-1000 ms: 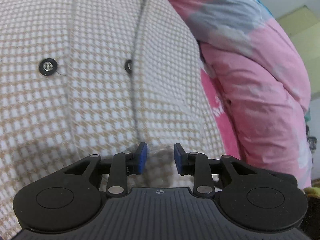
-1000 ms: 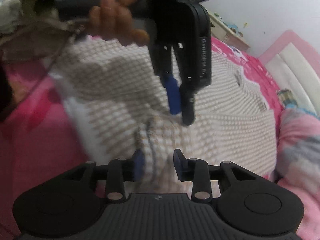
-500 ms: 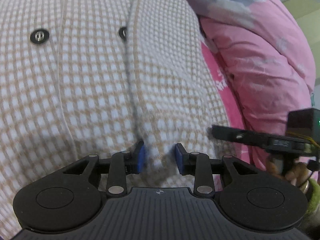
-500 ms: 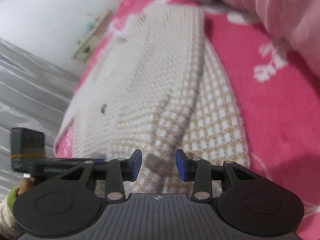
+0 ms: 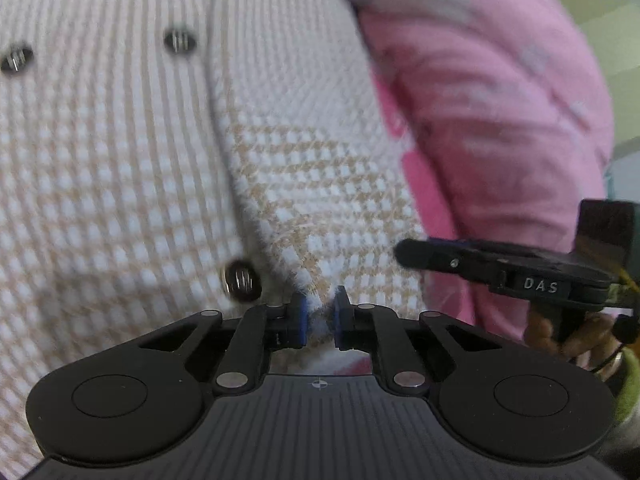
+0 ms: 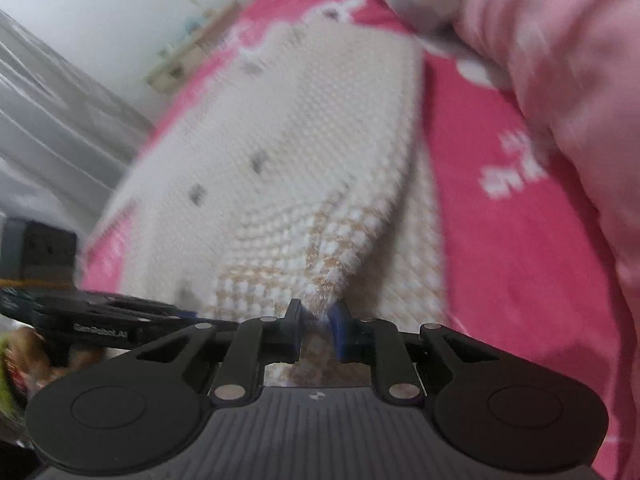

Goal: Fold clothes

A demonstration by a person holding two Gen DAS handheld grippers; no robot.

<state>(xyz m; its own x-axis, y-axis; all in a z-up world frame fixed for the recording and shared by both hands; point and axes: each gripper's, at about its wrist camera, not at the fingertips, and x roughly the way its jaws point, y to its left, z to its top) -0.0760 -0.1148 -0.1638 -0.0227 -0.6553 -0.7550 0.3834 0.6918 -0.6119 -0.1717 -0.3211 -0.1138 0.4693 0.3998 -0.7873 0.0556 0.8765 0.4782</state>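
Pinching a fold of the cardigan (image 5: pixel 120 152) between its blue pads, the left claw (image 5: pixel 320 316) has just closed down until only a narrow slit stays between its jaws, filled by a tuft of white and tan knit. The cardigan spreads ahead of this claw and off to its left, filling most of the view. 1 dark button (image 5: pixel 243 280) sits just left of the left pad, almost touching the finger (image 5: pixel 298 318), and 2 more buttons (image 5: pixel 180 40) lie farther ahead and to the left. Right of the claw, the right claw (image 5: pixel 404 254) reaches in from the side, its tip resting at the cardigan's edge, with a hand (image 5: pixel 568 336) behind it. Beyond that edge a pink quilt (image 5: pixel 500 100) bulges up, ahead and to the right.

From the right wrist, the right claw (image 6: pixel 318 322) has also just been closing and now nips a raised ridge of the same knit hem between its pads, with a small gap left between them that the cloth fills. The cardigan (image 6: pixel 300 140) runs away ahead of it, blurred, with small dark buttons showing on it. It lies on a bright pink sheet (image 6: pixel 480 220) with white print, which shows to the right of the claw and along the far left edge of the garment. The quilt (image 6: pixel 560 60) hangs over the upper right. To the claw's left, the left claw (image 6: pixel 176 314) comes in level, close beside it, tip on the cardigan.
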